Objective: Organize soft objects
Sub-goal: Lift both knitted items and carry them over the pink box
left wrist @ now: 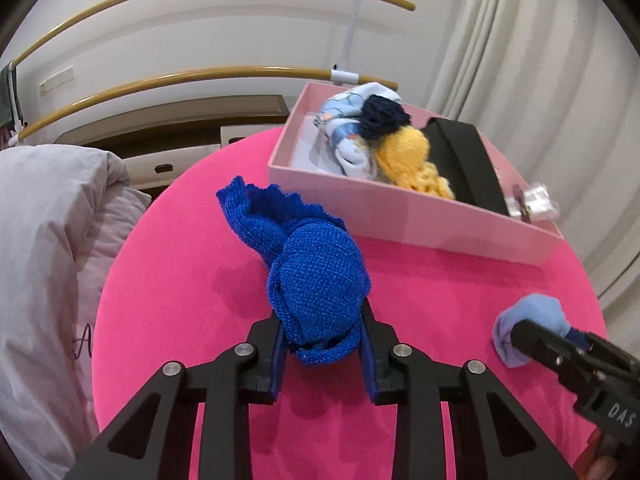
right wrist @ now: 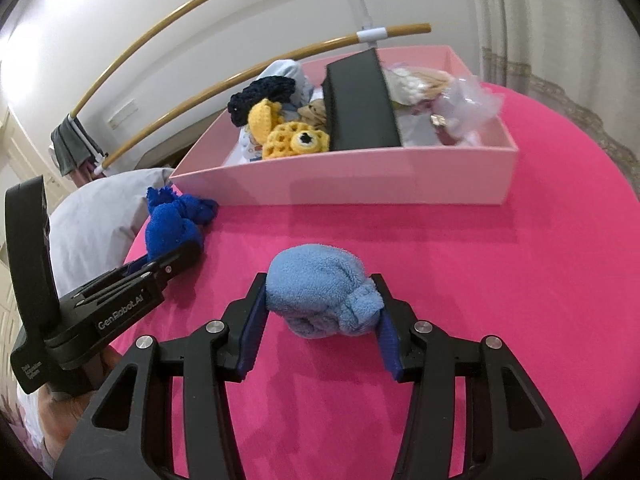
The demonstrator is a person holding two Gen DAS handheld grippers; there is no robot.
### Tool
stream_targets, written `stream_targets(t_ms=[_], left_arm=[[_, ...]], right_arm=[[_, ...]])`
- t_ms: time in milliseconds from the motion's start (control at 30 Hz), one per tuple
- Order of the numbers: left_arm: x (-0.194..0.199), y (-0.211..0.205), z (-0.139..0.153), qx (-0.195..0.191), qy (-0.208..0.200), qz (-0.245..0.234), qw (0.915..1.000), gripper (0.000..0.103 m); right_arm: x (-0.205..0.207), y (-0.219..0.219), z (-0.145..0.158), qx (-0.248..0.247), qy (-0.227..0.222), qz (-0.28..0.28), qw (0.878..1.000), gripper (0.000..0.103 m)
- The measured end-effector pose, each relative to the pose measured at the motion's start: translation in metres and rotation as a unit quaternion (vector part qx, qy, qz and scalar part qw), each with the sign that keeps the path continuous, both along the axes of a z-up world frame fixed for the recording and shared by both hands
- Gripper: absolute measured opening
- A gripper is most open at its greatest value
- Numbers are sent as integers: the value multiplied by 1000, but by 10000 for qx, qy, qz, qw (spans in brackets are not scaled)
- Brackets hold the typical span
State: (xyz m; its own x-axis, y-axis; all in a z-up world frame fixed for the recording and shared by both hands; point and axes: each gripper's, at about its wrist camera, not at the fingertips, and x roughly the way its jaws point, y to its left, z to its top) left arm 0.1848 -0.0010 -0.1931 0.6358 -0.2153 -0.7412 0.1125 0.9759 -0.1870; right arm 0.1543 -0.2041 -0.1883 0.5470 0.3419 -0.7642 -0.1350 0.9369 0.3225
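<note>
My left gripper (left wrist: 324,344) is shut on a royal blue knitted piece (left wrist: 316,276) that lies on the pink round table (left wrist: 180,280); its ruffled end trails toward the pink box (left wrist: 400,216). My right gripper (right wrist: 320,308) is shut on a light blue fleece bundle (right wrist: 320,292) on the table. In the left wrist view the bundle (left wrist: 532,320) sits at the right with the right gripper (left wrist: 524,334) on it. In the right wrist view the blue knit (right wrist: 172,220) lies at the left by the box corner, in the left gripper (right wrist: 182,250).
The pink box (right wrist: 360,188) holds a yellow crochet toy (right wrist: 296,140), a navy knit (right wrist: 260,96), patterned cloth (left wrist: 348,128), a black divider (right wrist: 360,104) and a clear plastic bag (right wrist: 468,104). A grey pillow (left wrist: 48,240) lies left of the table. Wooden rails (left wrist: 200,76) and a curtain (left wrist: 540,60) stand behind.
</note>
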Motion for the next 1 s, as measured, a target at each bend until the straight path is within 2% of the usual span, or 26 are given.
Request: stream_targets(t_ms=[600,1000], left_arm=[[-93,-21,44,273,-255,-191,9991,27],[-109,-18,79,310,-527,-170,9980,27]], right_arm=[[-47,-18,19,45,-158,-104,9998,46],[-56,-16,48,-51,-460,29,9989,46]])
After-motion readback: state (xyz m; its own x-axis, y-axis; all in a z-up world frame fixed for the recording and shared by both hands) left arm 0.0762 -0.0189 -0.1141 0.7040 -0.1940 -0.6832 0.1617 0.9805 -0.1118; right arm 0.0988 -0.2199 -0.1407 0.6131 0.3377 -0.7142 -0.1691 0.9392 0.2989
